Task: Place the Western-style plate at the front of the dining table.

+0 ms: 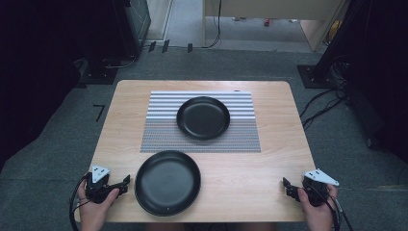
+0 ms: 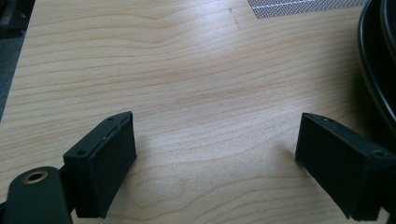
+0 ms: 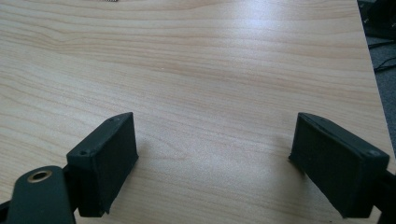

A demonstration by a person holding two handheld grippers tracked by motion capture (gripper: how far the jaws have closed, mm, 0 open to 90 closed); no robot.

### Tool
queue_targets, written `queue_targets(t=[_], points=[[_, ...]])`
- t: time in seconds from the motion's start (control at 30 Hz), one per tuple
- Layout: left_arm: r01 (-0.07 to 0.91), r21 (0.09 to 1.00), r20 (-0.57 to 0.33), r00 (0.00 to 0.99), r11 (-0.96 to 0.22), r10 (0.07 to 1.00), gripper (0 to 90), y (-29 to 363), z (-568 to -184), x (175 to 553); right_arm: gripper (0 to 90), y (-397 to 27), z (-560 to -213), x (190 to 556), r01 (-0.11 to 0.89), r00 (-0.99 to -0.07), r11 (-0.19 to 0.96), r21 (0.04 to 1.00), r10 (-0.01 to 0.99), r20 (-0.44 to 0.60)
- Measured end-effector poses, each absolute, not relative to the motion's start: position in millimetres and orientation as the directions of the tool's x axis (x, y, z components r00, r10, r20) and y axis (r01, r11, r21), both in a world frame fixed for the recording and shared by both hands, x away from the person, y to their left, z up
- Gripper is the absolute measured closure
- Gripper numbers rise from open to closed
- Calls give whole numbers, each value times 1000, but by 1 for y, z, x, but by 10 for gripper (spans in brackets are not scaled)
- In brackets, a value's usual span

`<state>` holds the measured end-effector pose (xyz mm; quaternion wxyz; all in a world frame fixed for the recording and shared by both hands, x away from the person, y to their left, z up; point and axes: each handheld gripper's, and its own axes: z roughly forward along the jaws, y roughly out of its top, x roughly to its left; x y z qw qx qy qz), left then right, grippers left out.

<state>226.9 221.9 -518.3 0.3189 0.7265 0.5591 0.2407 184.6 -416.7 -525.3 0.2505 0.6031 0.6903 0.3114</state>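
Left gripper (image 1: pixel 126 183) is held low at the near left corner, its fingers (image 2: pixel 105 163) spread wide with nothing between them. Right gripper (image 1: pixel 287 186) is held at the near right edge, its fingers (image 3: pixel 107 161) likewise parted and empty. Both are gripped from below by the hands.

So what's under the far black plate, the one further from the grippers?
The far plate sits on a striped placemat, which lies flat on the wooden table. The mat shows all round the plate; the patch directly beneath it is covered, so anything there can't be seen.
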Motion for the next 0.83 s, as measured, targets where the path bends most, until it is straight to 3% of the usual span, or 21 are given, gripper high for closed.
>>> queue_targets(t=[0.83], points=[[661, 733, 1, 234, -160, 972, 131, 219, -518, 227, 120, -416, -525, 187, 679, -147, 79, 730, 989, 30]])
